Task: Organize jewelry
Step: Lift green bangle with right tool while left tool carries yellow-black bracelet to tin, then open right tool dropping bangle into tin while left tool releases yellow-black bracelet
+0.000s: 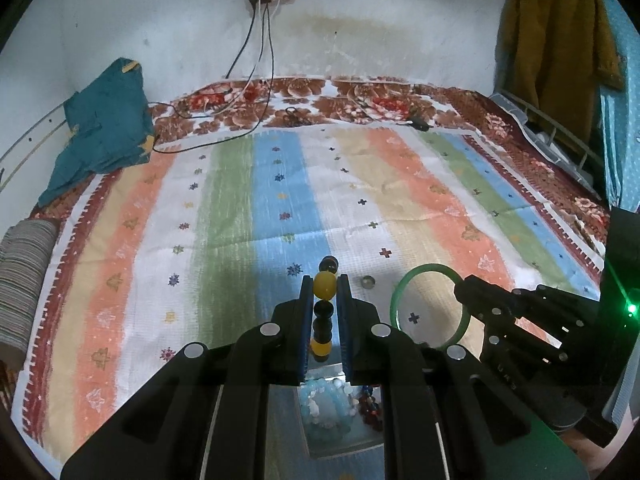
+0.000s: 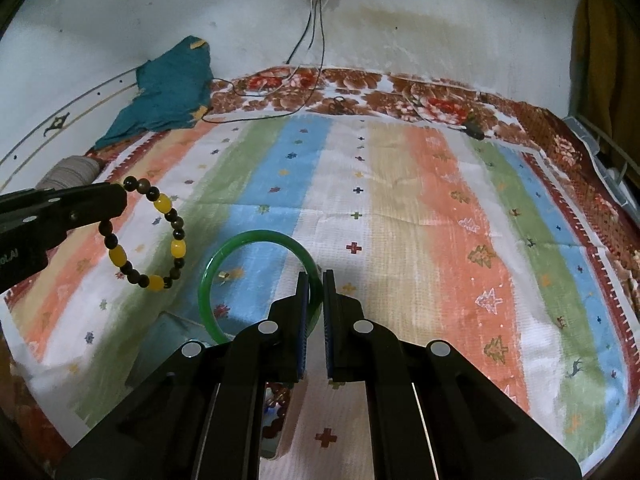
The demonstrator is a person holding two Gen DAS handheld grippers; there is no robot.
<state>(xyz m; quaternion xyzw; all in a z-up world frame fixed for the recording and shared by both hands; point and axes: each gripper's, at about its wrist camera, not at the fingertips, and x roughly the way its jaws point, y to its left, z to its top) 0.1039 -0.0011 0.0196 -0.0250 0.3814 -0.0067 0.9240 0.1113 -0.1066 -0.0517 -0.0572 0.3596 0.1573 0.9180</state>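
In the left wrist view my left gripper [image 1: 325, 282] is shut on a bracelet of yellow and dark beads [image 1: 323, 312], held above the striped bedspread [image 1: 240, 220]. To its right, my right gripper [image 1: 460, 290] is shut on a green bangle [image 1: 394, 308]. The right wrist view shows the right gripper [image 2: 316, 280] pinching the bangle [image 2: 256, 236] by its right side. The left gripper [image 2: 122, 200] is at the left with the beaded bracelet [image 2: 178, 248] hanging from it. Under the grippers is a box [image 1: 320, 440] holding pale blue bracelets [image 1: 328, 400] and dark red beads [image 1: 370, 404].
A small metal piece [image 1: 367, 281] lies on the bedspread between the grippers. A teal cloth [image 1: 108, 128], cables [image 1: 240, 120] and scissors [image 1: 296, 118] lie at the far edge by the wall. A mustard garment [image 1: 556, 40] hangs at the right over a bed rail [image 1: 560, 132].
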